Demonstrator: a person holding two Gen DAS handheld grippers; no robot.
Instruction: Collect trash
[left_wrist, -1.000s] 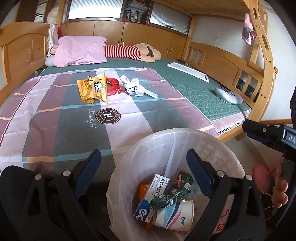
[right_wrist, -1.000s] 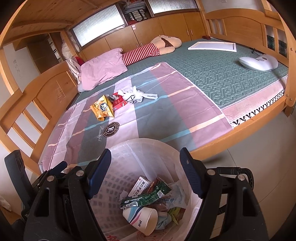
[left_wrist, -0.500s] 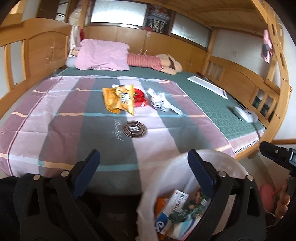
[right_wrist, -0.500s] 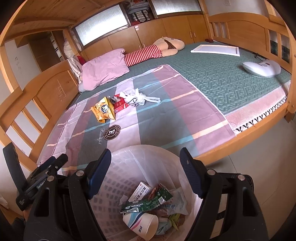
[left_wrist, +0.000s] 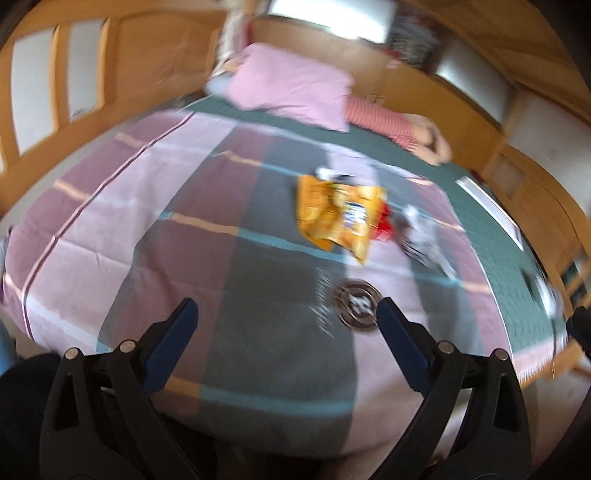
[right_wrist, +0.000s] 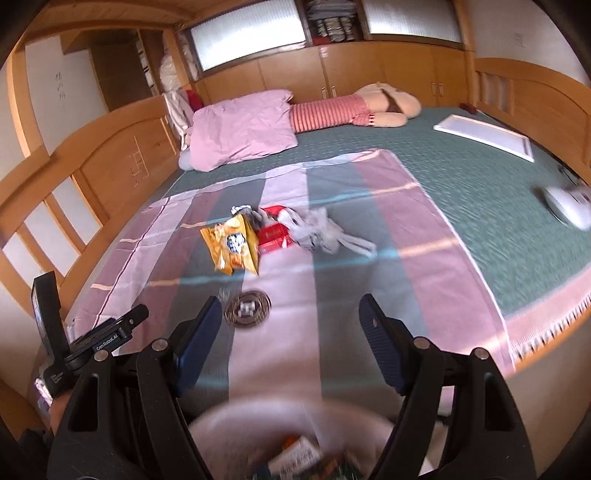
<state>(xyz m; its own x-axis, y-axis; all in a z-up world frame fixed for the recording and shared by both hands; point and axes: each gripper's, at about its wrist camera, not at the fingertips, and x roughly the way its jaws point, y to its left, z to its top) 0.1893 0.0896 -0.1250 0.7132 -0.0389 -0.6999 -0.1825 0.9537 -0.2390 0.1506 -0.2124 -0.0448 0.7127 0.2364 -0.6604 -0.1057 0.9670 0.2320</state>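
An orange chip bag (left_wrist: 338, 218) (right_wrist: 232, 243), a red packet (right_wrist: 273, 234) (left_wrist: 384, 225) and a crumpled white plastic bag (right_wrist: 321, 232) (left_wrist: 424, 240) lie together mid-bed on a striped sheet. My left gripper (left_wrist: 286, 317) is open and empty, over the sheet's near part, short of the trash. My right gripper (right_wrist: 290, 321) is open and empty, above the bed's near edge. A white bin (right_wrist: 288, 435) with wrappers sits blurred at the bottom of the right wrist view. The left wrist view is blurred.
A pink pillow (right_wrist: 243, 129) and a striped plush toy (right_wrist: 354, 109) lie at the bed's head. A white board (right_wrist: 487, 136) and a white device (right_wrist: 569, 206) lie on the green mat at right. Wooden rails (right_wrist: 92, 155) enclose the bed.
Both grippers have lifted away from the bin and swung toward the bed. The bin has left the left wrist view and dropped to the bottom edge of the right wrist view.
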